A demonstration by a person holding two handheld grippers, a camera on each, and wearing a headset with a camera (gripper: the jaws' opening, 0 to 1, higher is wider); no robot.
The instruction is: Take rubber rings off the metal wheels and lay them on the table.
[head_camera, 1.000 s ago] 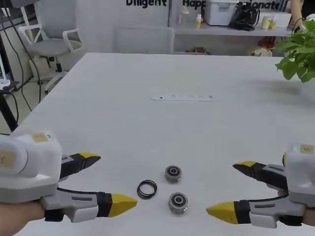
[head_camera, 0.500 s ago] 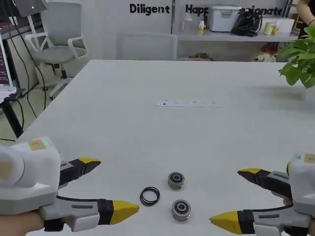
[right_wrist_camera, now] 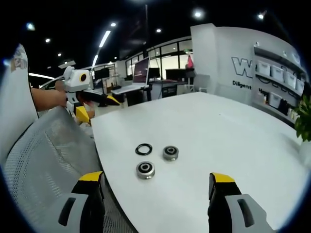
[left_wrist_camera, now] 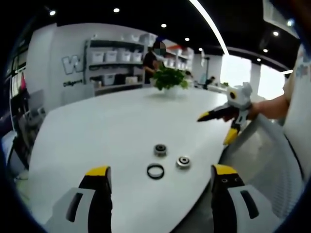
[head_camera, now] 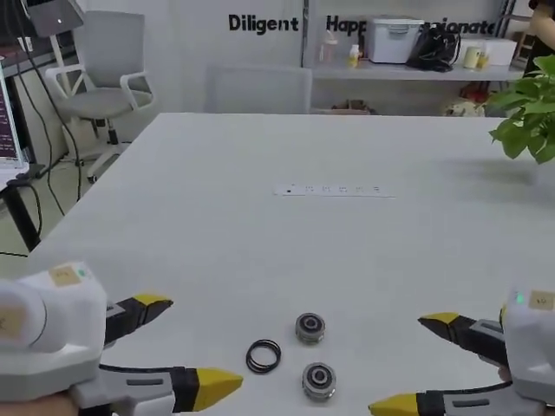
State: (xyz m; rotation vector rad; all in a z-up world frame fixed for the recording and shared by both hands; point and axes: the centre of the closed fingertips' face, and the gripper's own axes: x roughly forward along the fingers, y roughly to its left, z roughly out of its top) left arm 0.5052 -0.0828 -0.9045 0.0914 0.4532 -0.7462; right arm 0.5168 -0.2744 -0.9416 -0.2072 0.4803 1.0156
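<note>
The left tongs [head_camera: 201, 340] and the right tongs [head_camera: 399, 363] hang wide open over the near edge of the white worktop [head_camera: 329, 251], well apart and gripping nothing. Between them a black rubber ring [head_camera: 263, 356] lies flat on the worktop. It is just left of the far wheel [head_camera: 310, 327] and the near wheel [head_camera: 318, 380], both metal.

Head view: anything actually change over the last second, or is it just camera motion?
Mostly camera motion: the whole scene slid down the frame. The right gripper looks eased back slightly toward the person; nothing was gripped or released. Unchanged: the left gripper and the right are both open, and the rubber ring and both metal wheels lie where they were on the table.
</note>
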